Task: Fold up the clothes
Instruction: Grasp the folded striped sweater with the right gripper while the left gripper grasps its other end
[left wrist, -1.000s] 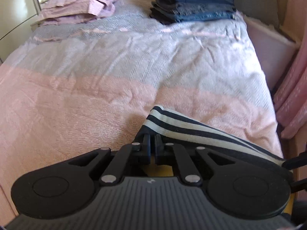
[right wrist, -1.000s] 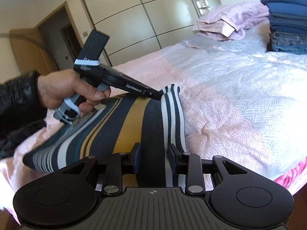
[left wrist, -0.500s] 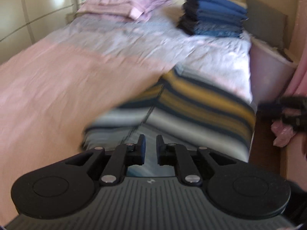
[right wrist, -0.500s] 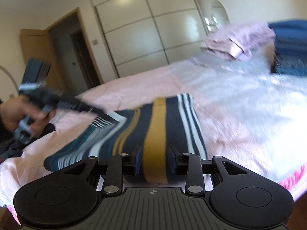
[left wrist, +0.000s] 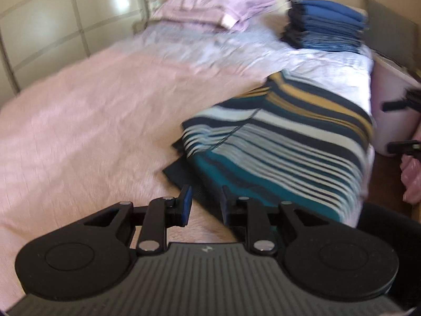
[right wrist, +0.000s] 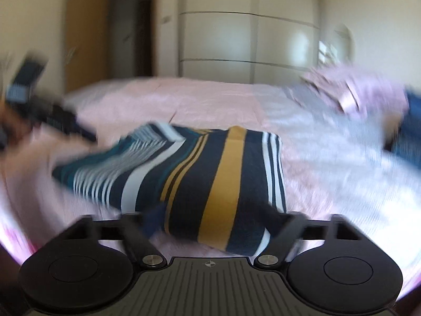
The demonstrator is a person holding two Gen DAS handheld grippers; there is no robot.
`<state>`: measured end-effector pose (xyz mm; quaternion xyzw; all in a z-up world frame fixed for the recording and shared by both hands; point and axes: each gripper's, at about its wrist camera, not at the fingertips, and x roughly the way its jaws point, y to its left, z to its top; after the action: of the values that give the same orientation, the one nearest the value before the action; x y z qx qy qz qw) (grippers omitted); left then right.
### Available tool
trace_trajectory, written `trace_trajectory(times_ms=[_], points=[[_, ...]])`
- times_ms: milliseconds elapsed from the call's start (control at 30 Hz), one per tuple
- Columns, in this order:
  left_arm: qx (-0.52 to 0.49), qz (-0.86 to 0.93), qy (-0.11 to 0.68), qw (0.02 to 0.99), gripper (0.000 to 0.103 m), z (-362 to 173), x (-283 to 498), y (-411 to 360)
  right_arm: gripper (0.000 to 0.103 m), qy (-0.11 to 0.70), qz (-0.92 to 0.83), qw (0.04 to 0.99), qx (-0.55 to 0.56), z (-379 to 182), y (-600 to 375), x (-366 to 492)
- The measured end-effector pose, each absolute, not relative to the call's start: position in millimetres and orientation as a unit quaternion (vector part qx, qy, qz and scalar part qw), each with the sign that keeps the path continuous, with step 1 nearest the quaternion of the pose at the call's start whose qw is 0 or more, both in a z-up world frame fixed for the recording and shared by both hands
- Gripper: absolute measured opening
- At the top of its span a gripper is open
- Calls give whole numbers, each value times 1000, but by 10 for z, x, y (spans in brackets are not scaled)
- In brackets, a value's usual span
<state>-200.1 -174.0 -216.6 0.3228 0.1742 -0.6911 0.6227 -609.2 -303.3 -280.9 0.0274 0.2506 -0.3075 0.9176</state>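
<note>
- Left wrist view: my left tool (left wrist: pixel 204 201) hovers released, jaws apart with nothing between them, at the near edge of the folded striped garment (left wrist: pixel 286 142) lying on the pink-and-lilac bed (left wrist: pixel 86 121); folded blue clothes (left wrist: pixel 326 30) are stacked far behind.
- Right wrist view: my right tool (right wrist: pixel 213 221) is spread wide, the garment's near edge between its blurred fingers without being gripped.

A: Right wrist view, landmark = striped garment (right wrist: pixel 210 173). State?

B: Folded, lying flat on the pink-and-white bedspread (right wrist: pixel 329 158). Mustard band runs toward the camera.

A: Right gripper (right wrist: pixel 213 217)?

B: Jaws spread wide, straddling the garment's near edge; contact unclear, frame blurred.

A: Left of the garment?

B: Left gripper (right wrist: pixel 65 123), blurred, state unreadable. Beyond the garment: wardrobe (right wrist: pixel 250 39). Far right: lilac folded linen (right wrist: pixel 355 92).
</note>
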Motion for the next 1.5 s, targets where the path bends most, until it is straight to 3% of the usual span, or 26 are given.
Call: trace_trajectory(times_ms=[233,400,433,500,533,633,700,733,833,900,1100,1300,1500], points=[[352,-735,71,575,39,-2126,-2633,-1441,83,372,-232,865,-242,-3098,-2814,-5664],[409,-735,11,541,58,-2352,-3133,-1369,82,404,-192,824,-347,-3421,-2910,-5306],[426,-727,-1,539,63,-2419,-3234,-1379,69,409,-182,824,-347,-3432,-2943,-5254],[452,-718,-38,528,66,-2534,-3416,-1380,53,415,-170,834,-322,-3350,-3018,-5195],[467,-705,-60,530,66,-2601,-3484,-1422,49,412,-172,843,-300,-3250,-3077,-5207],[512,-661,-127,534,66,-2804,-3683,-1560,47,399,-180,864,-250,-2995,-3205,-5236],[542,-622,-167,540,54,-2938,-3772,-1684,47,392,-183,871,-231,-2889,-3246,-5237],[550,-617,-168,537,37,-2967,-3757,-1748,47,392,-184,871,-231,-2889,-3236,-5233],[557,-628,-145,525,25,-2976,-3686,-1872,49,393,-187,866,-247,-3020,-3178,-5249],[551,-637,-130,523,24,-2945,-3639,-1892,56,394,-191,860,-263,-3140,-3119,-5270],[539,-654,-98,523,24,-2856,-3562,-1944,60,356,-227,845,-329,-3376,-2893,-5214],[538,-656,-87,522,24,-2817,-3556,-1947,70,387,-205,785,-437,-3686,-3060,-4933],[545,-654,-86,518,26,-2876,-3590,-1928,70,409,-205,787,-415,-3777,-3329,-4802]])
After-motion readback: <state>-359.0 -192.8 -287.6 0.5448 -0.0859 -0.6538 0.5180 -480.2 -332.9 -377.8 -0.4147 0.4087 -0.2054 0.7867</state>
